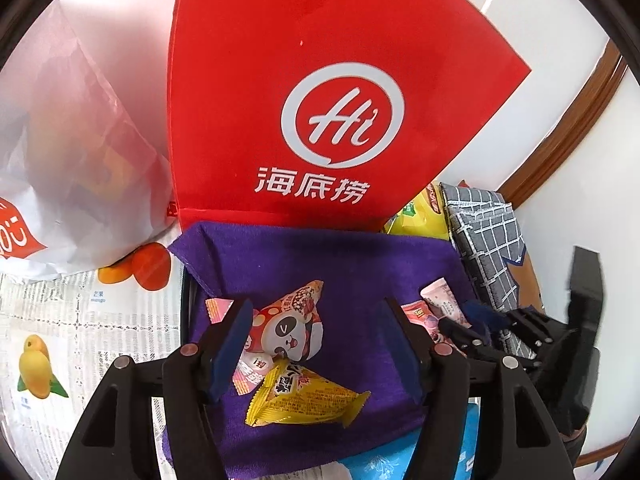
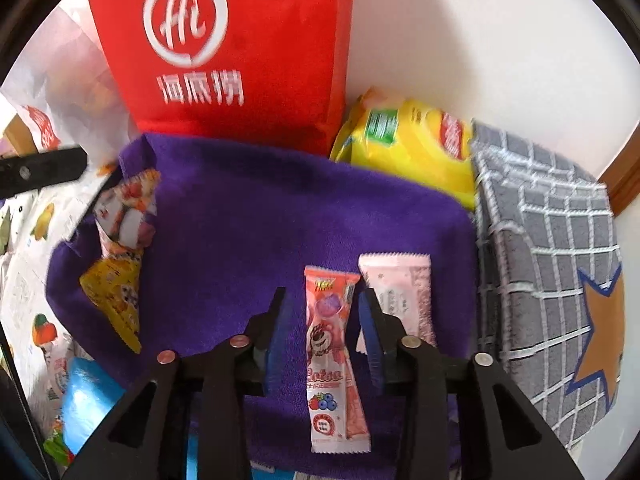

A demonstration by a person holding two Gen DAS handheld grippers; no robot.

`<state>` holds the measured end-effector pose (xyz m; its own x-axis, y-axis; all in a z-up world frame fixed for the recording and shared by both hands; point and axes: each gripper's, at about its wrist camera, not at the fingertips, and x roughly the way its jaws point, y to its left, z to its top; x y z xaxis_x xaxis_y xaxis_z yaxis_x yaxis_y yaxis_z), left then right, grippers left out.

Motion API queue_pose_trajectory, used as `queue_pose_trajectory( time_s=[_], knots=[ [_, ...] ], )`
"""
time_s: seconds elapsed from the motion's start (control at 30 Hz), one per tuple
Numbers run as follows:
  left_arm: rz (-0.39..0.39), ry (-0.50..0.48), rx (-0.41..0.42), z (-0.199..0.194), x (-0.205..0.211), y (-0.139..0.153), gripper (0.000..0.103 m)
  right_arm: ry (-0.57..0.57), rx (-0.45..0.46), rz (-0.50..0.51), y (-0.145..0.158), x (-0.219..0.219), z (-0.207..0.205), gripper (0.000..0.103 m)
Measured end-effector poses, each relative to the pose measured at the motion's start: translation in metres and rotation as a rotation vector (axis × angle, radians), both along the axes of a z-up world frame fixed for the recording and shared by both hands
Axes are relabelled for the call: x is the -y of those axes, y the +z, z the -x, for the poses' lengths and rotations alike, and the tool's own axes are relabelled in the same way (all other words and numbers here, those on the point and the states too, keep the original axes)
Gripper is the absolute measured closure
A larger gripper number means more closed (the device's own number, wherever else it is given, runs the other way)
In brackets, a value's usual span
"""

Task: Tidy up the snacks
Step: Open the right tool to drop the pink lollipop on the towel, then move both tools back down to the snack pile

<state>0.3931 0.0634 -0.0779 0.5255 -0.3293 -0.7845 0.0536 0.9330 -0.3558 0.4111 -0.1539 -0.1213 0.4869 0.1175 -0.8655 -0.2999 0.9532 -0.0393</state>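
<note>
Hovering over purple cloth [image 1: 304,256], left gripper [image 1: 316,344] has jaws spread wide, nothing pinched. Panda packet [image 1: 290,320] and yellow triangular packet [image 1: 304,398] lie on cloth between its fingers. Right gripper [image 2: 322,328] jaws spread either side of long pink Lotso stick [image 2: 334,360], contact unclear. Pale pink packet [image 2: 400,296] lies just right of it. Red bag [image 1: 320,92] stands at far side, grey grid cloth [image 2: 552,280] at right.
</note>
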Motion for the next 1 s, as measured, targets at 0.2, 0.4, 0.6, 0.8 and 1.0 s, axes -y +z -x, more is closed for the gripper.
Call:
queue_pose_trajectory(
  time_s=[0.2, 0.4, 0.6, 0.8, 1.0],
  knots=[
    [0.004, 0.007, 0.034, 0.010, 0.001, 0.016, 0.039, -0.040, 0.087, -0.061, 0.038, 0.006, 0.025, 0.056],
    [0.001, 0.001, 0.086, 0.027, 0.006, 0.039, 0.039, -0.086, 0.122, -0.083, 0.061, 0.018, 0.059, 0.056],
    [-0.006, -0.031, 0.142, 0.045, 0.021, 0.066, 0.039, -0.151, 0.128, -0.125, 0.068, 0.032, 0.096, 0.056],
    [-0.020, -0.079, 0.197, 0.069, 0.040, 0.087, 0.039, -0.190, 0.144, -0.128, 0.082, 0.042, 0.131, 0.056],
    [-0.041, -0.116, 0.194, 0.102, 0.051, 0.088, 0.039, -0.194, 0.161, -0.137, 0.093, 0.043, 0.157, 0.056]
  ],
)
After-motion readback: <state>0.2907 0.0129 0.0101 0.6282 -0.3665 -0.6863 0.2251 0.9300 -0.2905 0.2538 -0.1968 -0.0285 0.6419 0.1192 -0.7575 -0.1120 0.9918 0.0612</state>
